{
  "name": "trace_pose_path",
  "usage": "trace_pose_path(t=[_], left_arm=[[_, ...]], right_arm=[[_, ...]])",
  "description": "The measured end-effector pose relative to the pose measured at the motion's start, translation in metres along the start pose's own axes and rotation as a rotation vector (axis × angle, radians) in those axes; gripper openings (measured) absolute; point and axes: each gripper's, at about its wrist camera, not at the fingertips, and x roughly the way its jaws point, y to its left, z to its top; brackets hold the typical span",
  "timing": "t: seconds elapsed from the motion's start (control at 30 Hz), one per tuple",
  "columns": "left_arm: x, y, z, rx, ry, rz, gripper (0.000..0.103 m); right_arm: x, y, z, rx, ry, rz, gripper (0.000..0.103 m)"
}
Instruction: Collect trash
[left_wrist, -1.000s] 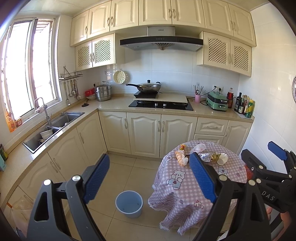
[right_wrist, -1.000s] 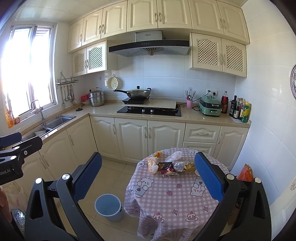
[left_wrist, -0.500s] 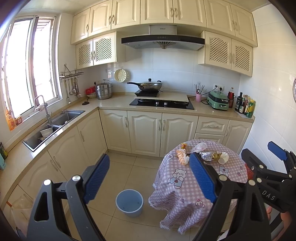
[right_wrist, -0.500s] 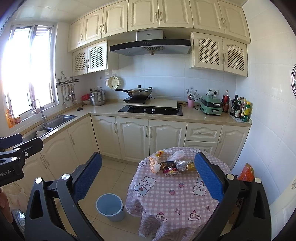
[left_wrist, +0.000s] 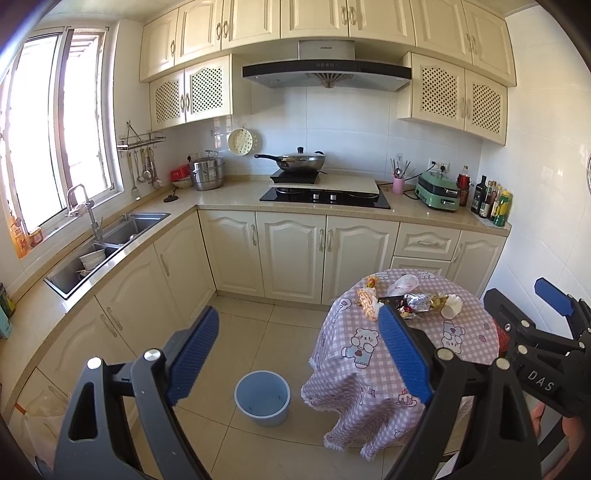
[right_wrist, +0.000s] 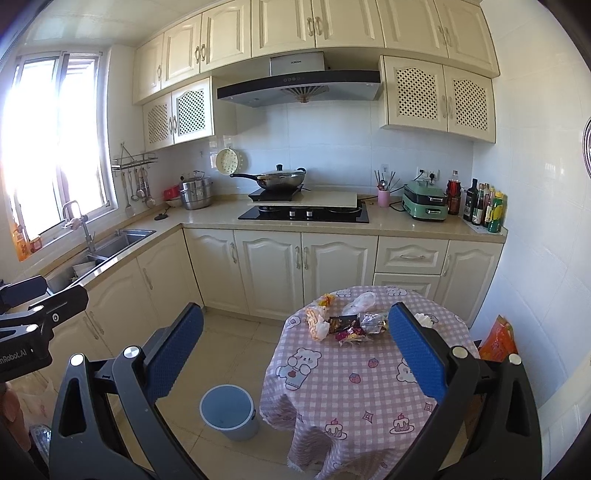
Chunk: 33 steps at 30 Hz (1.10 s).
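A heap of trash (right_wrist: 351, 325) lies at the far side of a round table with a pink checked cloth (right_wrist: 351, 373): wrappers, a clear plastic bag (right_wrist: 360, 301), a foil packet (right_wrist: 373, 321). In the left wrist view the same trash (left_wrist: 410, 301) includes a white paper cup (left_wrist: 451, 306). A light blue bin (right_wrist: 229, 410) stands on the floor left of the table; it also shows in the left wrist view (left_wrist: 263, 397). My left gripper (left_wrist: 299, 354) and my right gripper (right_wrist: 295, 354) are both open, empty, well short of the table.
Cream cabinets run along the back and left walls, with a sink (left_wrist: 110, 240), a hob (left_wrist: 325, 195) with a wok, and bottles (right_wrist: 484, 206) on the counter. An orange bag (right_wrist: 498, 339) sits right of the table. Tiled floor (left_wrist: 258, 332) lies between cabinets and table.
Both views have shifted slightly, the table and bin sitting a little nearer and lower in frame. Both grippers stay open and empty.
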Motion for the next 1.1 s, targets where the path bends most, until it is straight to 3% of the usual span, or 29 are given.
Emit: trace_pose_path(t=[0.37,0.67,0.9,1.1], left_arm=[[0.037,-0.008,0.001,0.009,0.060,-0.017,0.086],[0.097,-0.039,0.009,0.031,0.123,-0.037,0.086],[0.194,-0.093,0.018,0.021,0.266,-0.090,0.086],[0.311,-0.152,0.018,0.016,0.448,-0.115,0.086]], right_arm=[[0.022,-0.012,-0.007,0.021,0.042,-0.012,0.096],[0.073,-0.063,-0.010,0.074,0.108,-0.041,0.096],[0.151,-0.127,-0.014,0.107,0.201,-0.081,0.096],[0.232,-0.194,-0.028,0.140,0.334,-0.137,0.096]])
